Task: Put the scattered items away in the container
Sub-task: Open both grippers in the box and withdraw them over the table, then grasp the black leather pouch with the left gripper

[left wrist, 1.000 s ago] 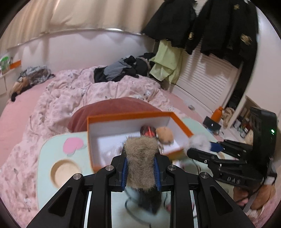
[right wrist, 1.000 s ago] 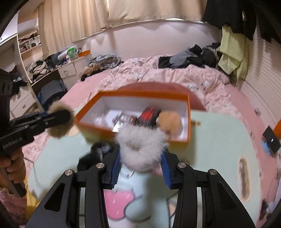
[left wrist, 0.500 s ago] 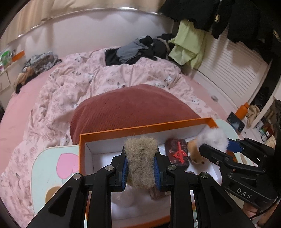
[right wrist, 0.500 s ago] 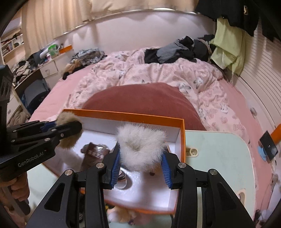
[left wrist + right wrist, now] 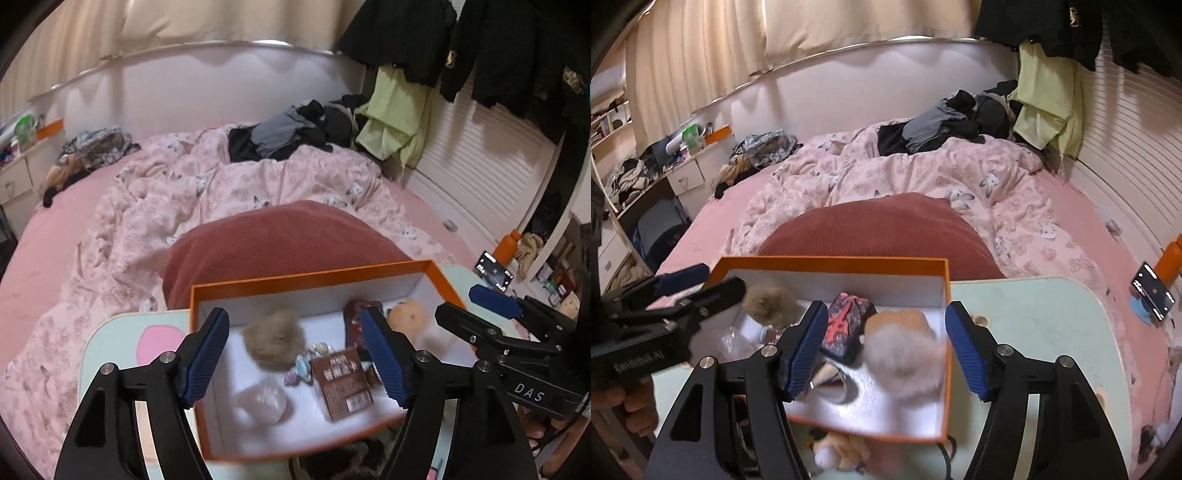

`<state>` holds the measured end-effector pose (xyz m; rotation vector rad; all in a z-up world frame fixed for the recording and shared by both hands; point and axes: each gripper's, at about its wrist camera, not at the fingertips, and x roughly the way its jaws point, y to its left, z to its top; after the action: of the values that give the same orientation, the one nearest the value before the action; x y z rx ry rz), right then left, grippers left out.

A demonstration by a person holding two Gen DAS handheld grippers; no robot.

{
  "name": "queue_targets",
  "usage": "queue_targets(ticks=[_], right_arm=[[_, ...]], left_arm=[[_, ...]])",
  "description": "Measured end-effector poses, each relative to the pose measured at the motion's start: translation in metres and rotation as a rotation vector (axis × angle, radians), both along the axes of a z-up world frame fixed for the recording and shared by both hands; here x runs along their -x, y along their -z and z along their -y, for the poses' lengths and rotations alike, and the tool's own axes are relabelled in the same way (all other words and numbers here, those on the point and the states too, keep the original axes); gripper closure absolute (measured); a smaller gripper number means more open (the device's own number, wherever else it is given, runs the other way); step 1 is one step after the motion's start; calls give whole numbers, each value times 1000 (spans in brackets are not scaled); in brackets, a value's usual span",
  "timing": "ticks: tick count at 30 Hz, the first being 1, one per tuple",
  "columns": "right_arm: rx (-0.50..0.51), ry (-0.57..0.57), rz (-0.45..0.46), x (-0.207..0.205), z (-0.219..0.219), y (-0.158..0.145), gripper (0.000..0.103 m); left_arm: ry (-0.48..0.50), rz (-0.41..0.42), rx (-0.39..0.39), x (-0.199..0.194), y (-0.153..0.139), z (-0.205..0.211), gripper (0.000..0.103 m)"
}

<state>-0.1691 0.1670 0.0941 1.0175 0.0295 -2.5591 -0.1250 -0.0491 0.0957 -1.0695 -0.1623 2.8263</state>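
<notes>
**Both claws spreading over the orange box**

Here the left gripper [image 5: 295,354] hangs over the orange box [image 5: 306,282], its jaws opening wide and nothing pinched between them. Just past and between its blue pads [image 5: 207,354], a brown fluffy ball [image 5: 275,345] shows blurred inside the box, free of both pads. Nearer the claw, under its left finger, a crumpled clear wrapper [image 5: 264,400] lies on the white floor of the box. Toward its right finger sits a brown packet [image 5: 341,384], and between the ball and the packet a small pale trinket [image 5: 304,363]. Beyond the right pad a dark red patterned pouch [image 5: 356,314] and an orange plush ball [image 5: 408,314] rest near the far wall.

The right gripper [image 5: 886,350] is also over the box [image 5: 827,264], its jaws opening, with a pale grey fluffy ball [image 5: 905,360] blurred between them and touching neither pad. Just behind that ball is the orange plush ball [image 5: 905,321], and off the left pad the patterned pouch [image 5: 846,325]. Below the claw, outside the near wall of the box, a small plush toy [image 5: 838,448] lies on the pale green table [image 5: 1034,325].

Beyond the box, a dark red cushion [image 5: 882,229] butts against its far side. Farther still spreads a pink flowered duvet [image 5: 923,173], with a heap of dark clothes [image 5: 945,122] at the far end.
</notes>
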Motion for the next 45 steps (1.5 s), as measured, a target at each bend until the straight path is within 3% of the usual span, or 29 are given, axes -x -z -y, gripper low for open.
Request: queue_targets(ticks=[6, 8, 10, 16, 20, 24, 26, 28, 30, 32, 33, 45], right_arm=[[-25, -25, -10, -51, -11, -2, 36], [-51, -35, 1, -67, -14, 3, 30], [-77, -40, 17, -84, -17, 13, 26], [-69, -43, 75, -117, -29, 45, 26], [-80, -8, 92, -124, -32, 57, 26], [-102, 27, 105, -124, -37, 63, 26], [-116, 31, 120, -123, -37, 67, 26], [-130, 42, 117, -124, -38, 69, 25], [-138, 45, 111, -125, -37, 70, 20], [-152, 33, 113, -125, -35, 73, 3], [-175, 33, 113, -125, -33, 76, 0], [-177, 29, 108, -128, -32, 77, 0]], left_arm=[[60, -32, 5, -64, -3, -5, 23], [91, -31, 5, -84, 2, -9, 22], [111, -21, 3, -103, 9, -13, 21], [78, 2, 59, -147, 47, -25, 21], [78, 32, 115, -152, 69, -38, 21], [65, 108, 115, -147, 88, -40, 21], [56, 99, 143, -148, 90, -42, 21], [61, 99, 145, -148, 93, -43, 10], [66, 94, 146, -149, 96, -45, 1], [67, 85, 146, -150, 97, -46, 1], [68, 85, 145, -149, 96, -45, 1], [91, 84, 139, -149, 95, -48, 1]])
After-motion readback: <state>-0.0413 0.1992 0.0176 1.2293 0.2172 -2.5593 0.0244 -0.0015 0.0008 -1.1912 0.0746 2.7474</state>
